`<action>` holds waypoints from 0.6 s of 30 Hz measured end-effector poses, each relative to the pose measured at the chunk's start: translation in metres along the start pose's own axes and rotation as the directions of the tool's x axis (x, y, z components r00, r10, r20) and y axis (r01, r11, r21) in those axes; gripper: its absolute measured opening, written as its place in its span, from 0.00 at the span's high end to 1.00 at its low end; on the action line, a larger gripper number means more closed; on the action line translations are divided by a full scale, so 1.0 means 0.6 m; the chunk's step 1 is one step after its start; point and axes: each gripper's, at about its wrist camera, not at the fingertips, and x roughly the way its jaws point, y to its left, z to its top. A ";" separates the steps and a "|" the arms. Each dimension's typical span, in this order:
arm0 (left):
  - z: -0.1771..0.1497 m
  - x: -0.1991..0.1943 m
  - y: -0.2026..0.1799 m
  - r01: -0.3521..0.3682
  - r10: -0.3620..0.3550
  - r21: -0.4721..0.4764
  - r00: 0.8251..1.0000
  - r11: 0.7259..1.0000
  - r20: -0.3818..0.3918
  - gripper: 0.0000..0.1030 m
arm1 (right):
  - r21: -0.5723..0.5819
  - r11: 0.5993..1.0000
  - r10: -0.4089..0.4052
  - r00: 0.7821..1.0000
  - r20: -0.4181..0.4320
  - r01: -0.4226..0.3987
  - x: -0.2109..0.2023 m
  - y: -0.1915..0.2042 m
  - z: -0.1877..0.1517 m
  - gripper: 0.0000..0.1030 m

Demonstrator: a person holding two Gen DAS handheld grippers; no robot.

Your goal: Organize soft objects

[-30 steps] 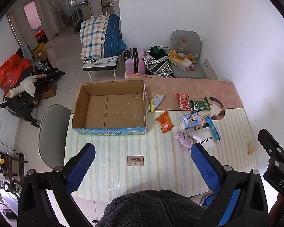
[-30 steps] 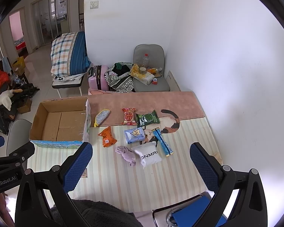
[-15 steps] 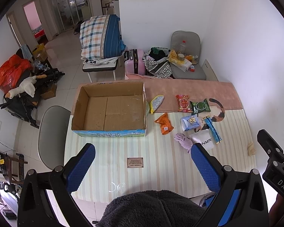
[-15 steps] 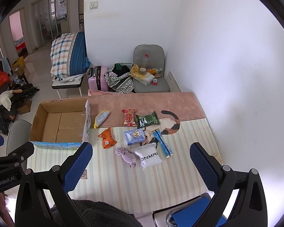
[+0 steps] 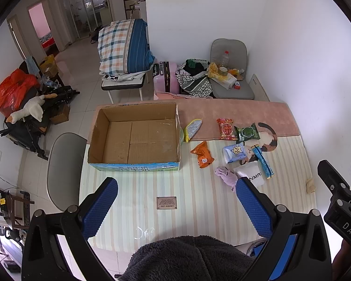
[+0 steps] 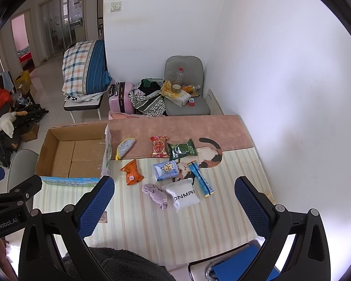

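Note:
An empty cardboard box [image 5: 133, 138] [image 6: 74, 154] stands open at the table's left. Right of it lie several soft packs: an orange pack [image 5: 202, 154] [image 6: 131, 172], a red pack [image 5: 225, 128] [image 6: 159, 146], a green pack [image 5: 246, 132] [image 6: 182, 149], a light blue pack [image 5: 234, 152] [image 6: 165, 169], a white pouch [image 5: 251, 175] [image 6: 183, 195], a blue tube [image 5: 263, 161] [image 6: 201, 179], a lilac cloth [image 5: 227, 175] [image 6: 155, 193] and a silver-yellow pouch [image 5: 193, 128] [image 6: 125, 147]. My left gripper [image 5: 176, 205] and right gripper [image 6: 174, 202] are open, empty, high above the table's near edge.
The table has a striped cloth [image 5: 199, 210] and a pink runner [image 5: 234, 112] at the back. A grey chair [image 5: 63, 164] stands at the left side. Behind are a bench with a plaid quilt [image 5: 125, 46], a pink suitcase [image 5: 166, 77] and a cluttered grey chair [image 5: 231, 79].
Both views have shifted very slightly; the table objects have not moved and both grippers stay open.

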 end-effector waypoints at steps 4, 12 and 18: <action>0.000 0.000 0.000 -0.001 0.001 0.000 1.000 1.000 0.001 0.00 | 0.000 1.000 0.000 1.000 0.004 0.000 0.004 -0.002 0.010 0.00; 0.024 0.002 -0.005 -0.001 0.001 -0.001 1.000 1.000 0.000 0.00 | 0.001 1.000 0.003 1.000 0.006 -0.003 0.003 -0.003 0.011 0.00; 0.019 0.002 -0.004 -0.002 0.002 0.002 1.000 1.000 0.002 0.00 | -0.003 1.000 0.007 1.000 0.014 -0.007 0.002 0.002 0.022 0.00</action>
